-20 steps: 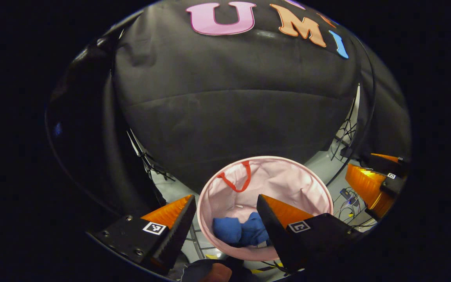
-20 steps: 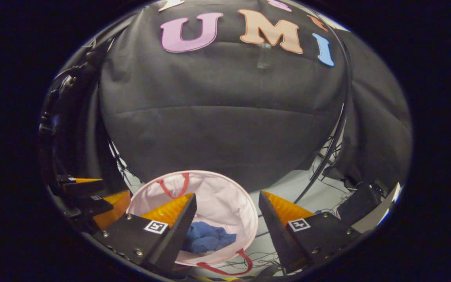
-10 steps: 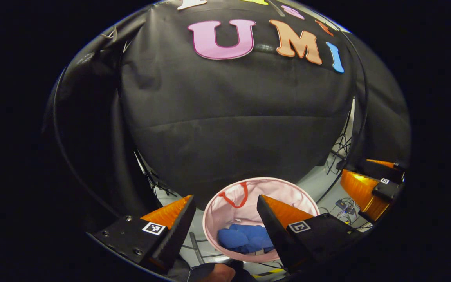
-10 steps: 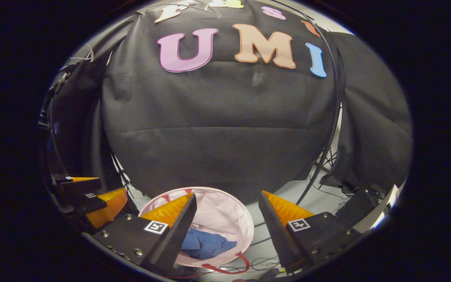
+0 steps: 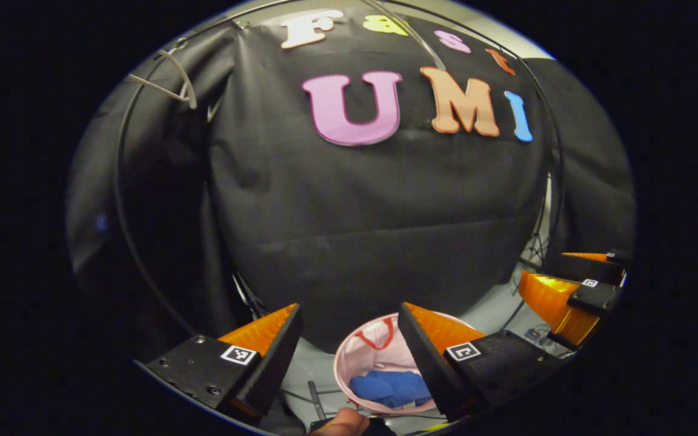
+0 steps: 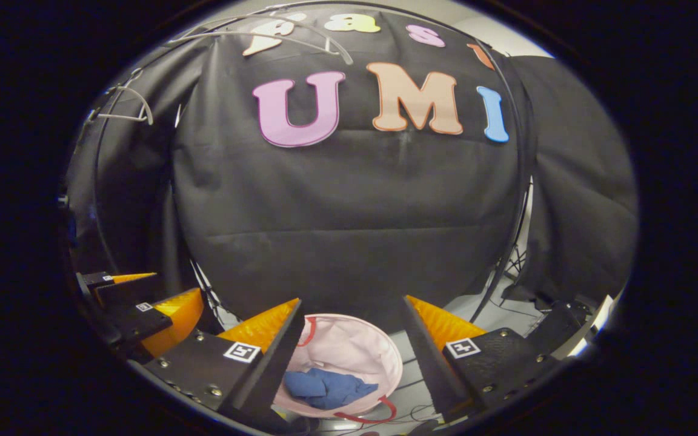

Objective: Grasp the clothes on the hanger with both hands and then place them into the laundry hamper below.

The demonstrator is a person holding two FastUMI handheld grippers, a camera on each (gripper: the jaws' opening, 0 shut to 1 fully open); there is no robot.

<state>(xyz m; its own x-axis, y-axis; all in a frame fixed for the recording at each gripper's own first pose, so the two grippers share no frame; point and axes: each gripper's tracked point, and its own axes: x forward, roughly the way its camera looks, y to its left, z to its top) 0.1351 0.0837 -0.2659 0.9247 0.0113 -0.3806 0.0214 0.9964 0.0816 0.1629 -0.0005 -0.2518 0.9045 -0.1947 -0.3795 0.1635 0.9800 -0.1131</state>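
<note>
Clothes (image 6: 329,387), a bundle of blue fabric, are lying crumpled at the bottom of the pink laundry hamper (image 6: 355,345), which is standing on the floor (image 6: 494,312) in front of the booth's black cloth wall. In the left gripper view the same blue heap (image 5: 391,387) is sitting inside the hamper (image 5: 364,348), partly hidden behind one finger of the left gripper (image 5: 349,351).

Both claws are hanging above the hamper with nothing between their fingers. The left gripper is standing spread wide, its two fingers well apart and the hamper showing through the gap. The right gripper (image 6: 352,345) is likewise released, fingers apart, holding no cloth. From the right gripper view I am also seeing the left gripper off to the side (image 6: 143,312), and from the left gripper view the right one (image 5: 567,293); both look well clear of the hamper's rim.

Up near the top of the booth, pale hangers (image 6: 125,106) are hanging bare on the frame; another bare one (image 5: 167,75) is showing in the left gripper view. I cannot see any garment on them.

Judging from this, the main work is looking finished: the garment is off its hanger and resting in the hamper, both claws let go. What is remaining, as far as I can tell, is only drawing the hands away.
</note>
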